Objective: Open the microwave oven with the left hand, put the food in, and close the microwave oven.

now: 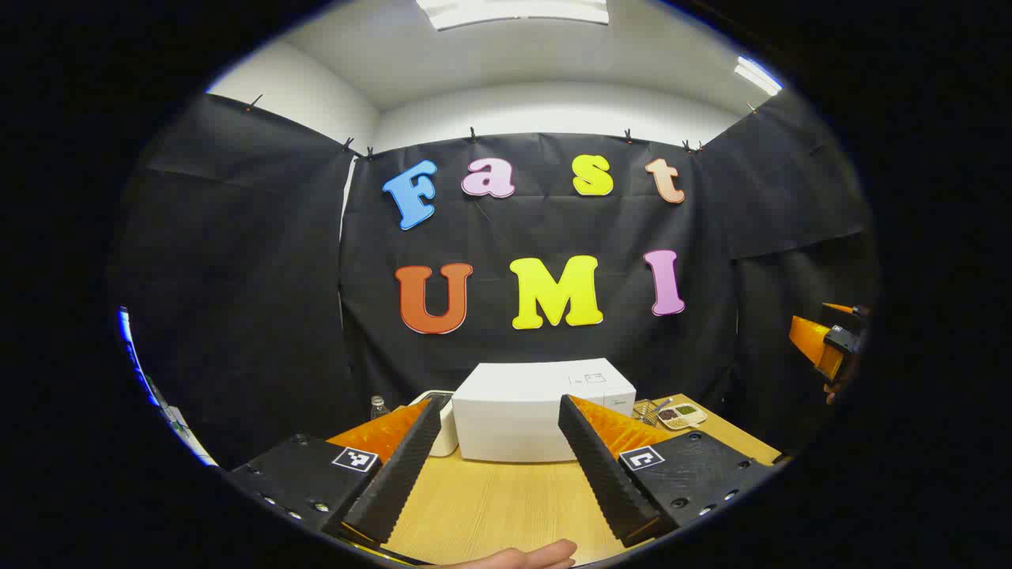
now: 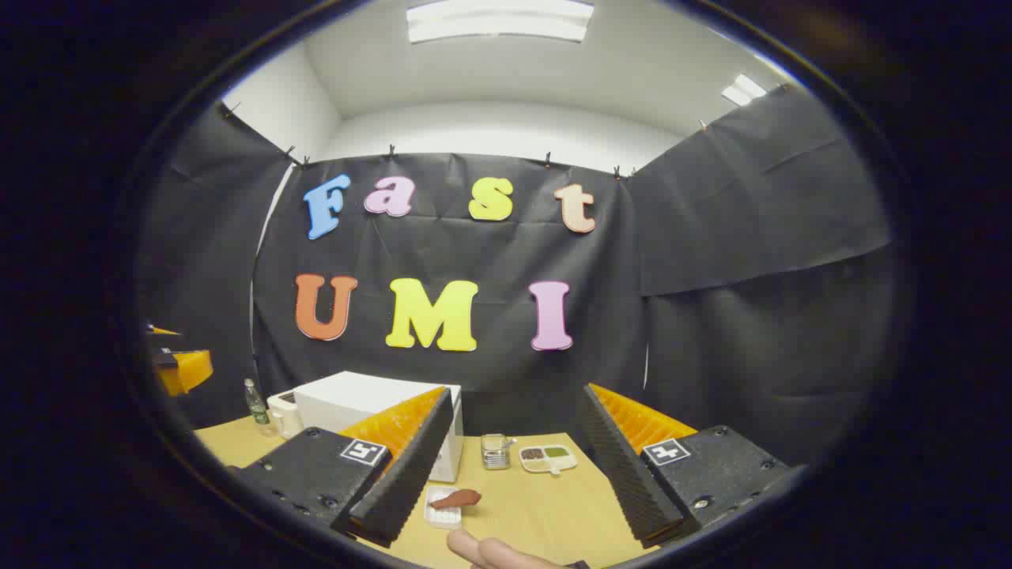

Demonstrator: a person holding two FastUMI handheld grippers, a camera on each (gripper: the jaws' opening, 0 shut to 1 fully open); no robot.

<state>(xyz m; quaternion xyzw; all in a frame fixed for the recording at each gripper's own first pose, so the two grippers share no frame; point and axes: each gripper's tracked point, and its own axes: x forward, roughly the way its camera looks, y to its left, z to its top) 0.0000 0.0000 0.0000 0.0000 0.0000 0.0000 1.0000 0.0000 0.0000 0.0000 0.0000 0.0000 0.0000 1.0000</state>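
A white microwave oven (image 1: 531, 407) stands shut at the back of the wooden table (image 1: 490, 506); in the right gripper view the microwave oven (image 2: 371, 411) sits left of centre. Food, a brown drumstick-shaped piece (image 2: 457, 498), lies on a small white tray (image 2: 443, 512) in front of the oven's right corner. My left gripper (image 1: 496, 458) is open above the table, well short of the oven. My right gripper (image 2: 510, 462) is open too, above the table near the food tray. The right gripper (image 1: 826, 344) also appears at the far right of the left gripper view, and the left gripper (image 2: 178, 365) at the left edge of the right gripper view.
A white kettle-like container (image 2: 283, 412) and a small bottle (image 2: 254, 401) stand left of the oven. Right of it are a metal rack (image 2: 496, 450) and a divided dish with seeds (image 2: 547, 457). A fingertip (image 2: 482, 549) shows at the bottom edge. Black cloth walls surround the table.
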